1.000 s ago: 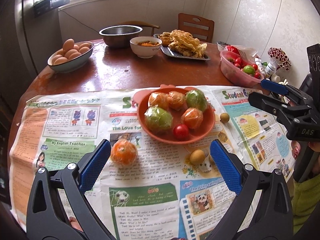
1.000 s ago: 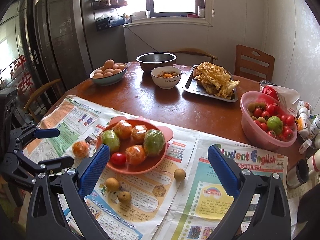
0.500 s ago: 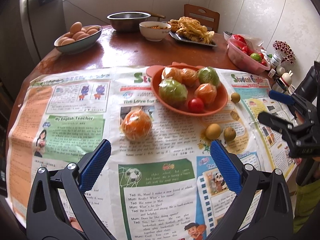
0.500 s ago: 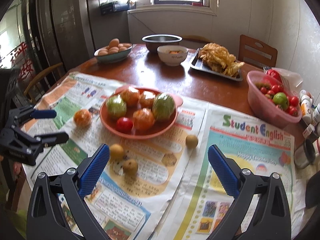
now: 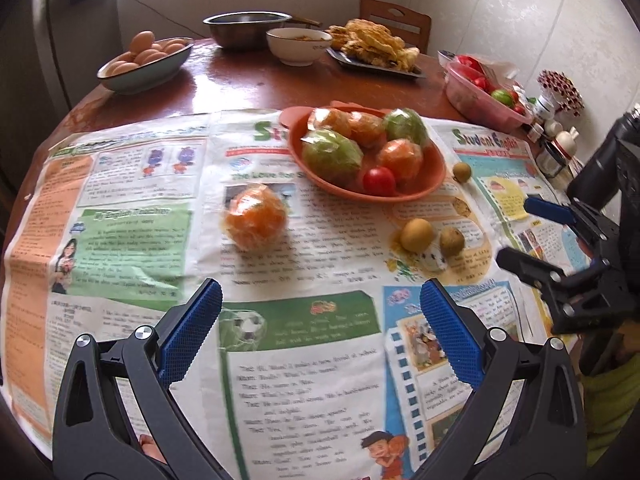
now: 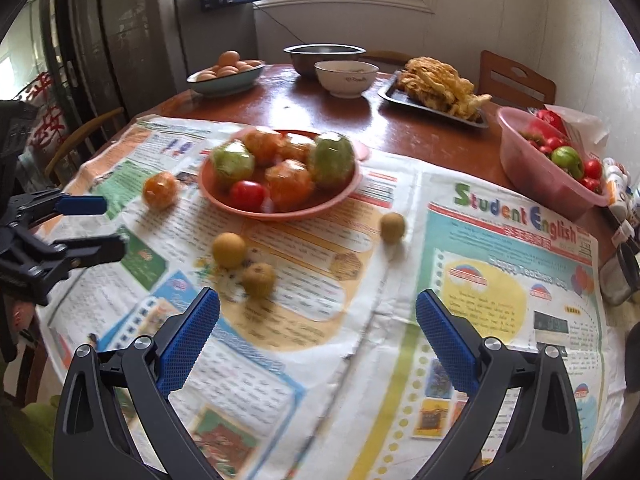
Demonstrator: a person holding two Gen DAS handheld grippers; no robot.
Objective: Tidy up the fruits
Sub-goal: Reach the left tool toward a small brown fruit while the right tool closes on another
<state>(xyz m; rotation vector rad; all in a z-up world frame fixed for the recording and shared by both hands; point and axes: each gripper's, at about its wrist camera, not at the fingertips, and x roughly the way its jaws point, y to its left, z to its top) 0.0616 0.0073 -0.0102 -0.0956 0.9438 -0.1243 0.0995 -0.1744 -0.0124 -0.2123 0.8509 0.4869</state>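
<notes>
An orange plate (image 5: 428, 184) (image 6: 344, 196) on the newspaper holds several plastic-wrapped orange and green fruits and a red tomato (image 5: 379, 180) (image 6: 247, 195). A wrapped orange (image 5: 256, 222) (image 6: 160, 190) lies loose to the plate's left. Two small brown fruits (image 5: 417, 235) (image 6: 229, 250) sit together in front of the plate, a third (image 5: 462, 170) (image 6: 392, 227) to its right. My left gripper (image 5: 320, 336) is open and empty, above the paper just short of the orange. My right gripper (image 6: 318, 338) is open and empty, near the paired brown fruits.
Newspaper (image 5: 280, 344) covers the near half of a round wooden table (image 5: 240, 88). At the back stand an egg bowl (image 5: 144, 68), a steel bowl (image 5: 248, 28), a white bowl (image 5: 298, 46), a tray of fried food (image 5: 376, 46) and a pink tub (image 6: 536, 168) of tomatoes. Small bottles (image 6: 616, 188) line the right edge.
Both grippers have come lower and nearer to the table, tilting down; the fruits look larger. Nothing was grasped and no fruit has moved.
</notes>
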